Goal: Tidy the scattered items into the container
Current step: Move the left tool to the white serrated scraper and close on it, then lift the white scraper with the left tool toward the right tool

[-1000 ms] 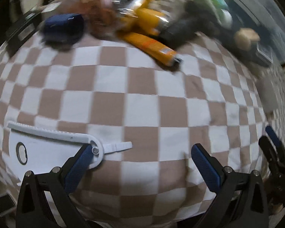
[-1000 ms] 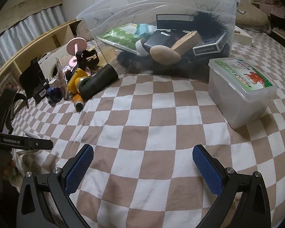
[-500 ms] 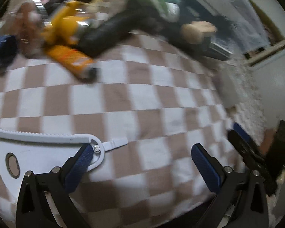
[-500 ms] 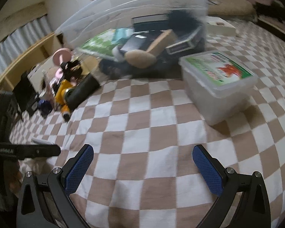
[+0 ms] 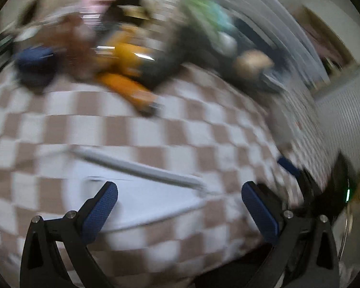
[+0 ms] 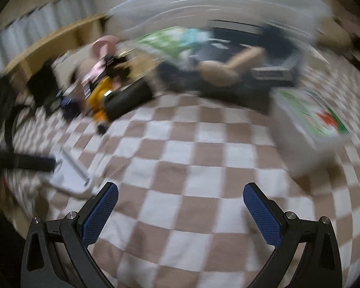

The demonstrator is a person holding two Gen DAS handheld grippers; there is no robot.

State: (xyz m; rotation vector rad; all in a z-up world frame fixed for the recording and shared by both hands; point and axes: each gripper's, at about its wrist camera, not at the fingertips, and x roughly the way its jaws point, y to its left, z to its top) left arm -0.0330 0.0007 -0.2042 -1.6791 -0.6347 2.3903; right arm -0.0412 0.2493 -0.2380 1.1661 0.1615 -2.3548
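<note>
Both views are blurred by motion. My left gripper (image 5: 178, 206) is open and empty, right over a flat white plastic item (image 5: 141, 192) that lies on the checkered cloth between its fingers. My right gripper (image 6: 180, 208) is open and empty above bare cloth. The white item also shows in the right wrist view (image 6: 69, 170), with the left gripper beside it. A clear plastic container (image 6: 228, 24) lies on its side at the back with several items inside. An orange tube (image 5: 127, 88), a black cylinder (image 6: 129, 98) and a dark blue item (image 5: 33, 60) lie scattered at the left of it.
A lidded white box with a green label (image 6: 309, 122) stands on the cloth at the right. A wooden shelf (image 6: 50, 40) and a pink item (image 6: 103, 48) are at the back left. The cloth's front edge drops off below the left gripper.
My left gripper has swung left, so the white item now lies between its fingers instead of under the left finger. My right gripper has turned left, and the lidded box has slid to the right edge.
</note>
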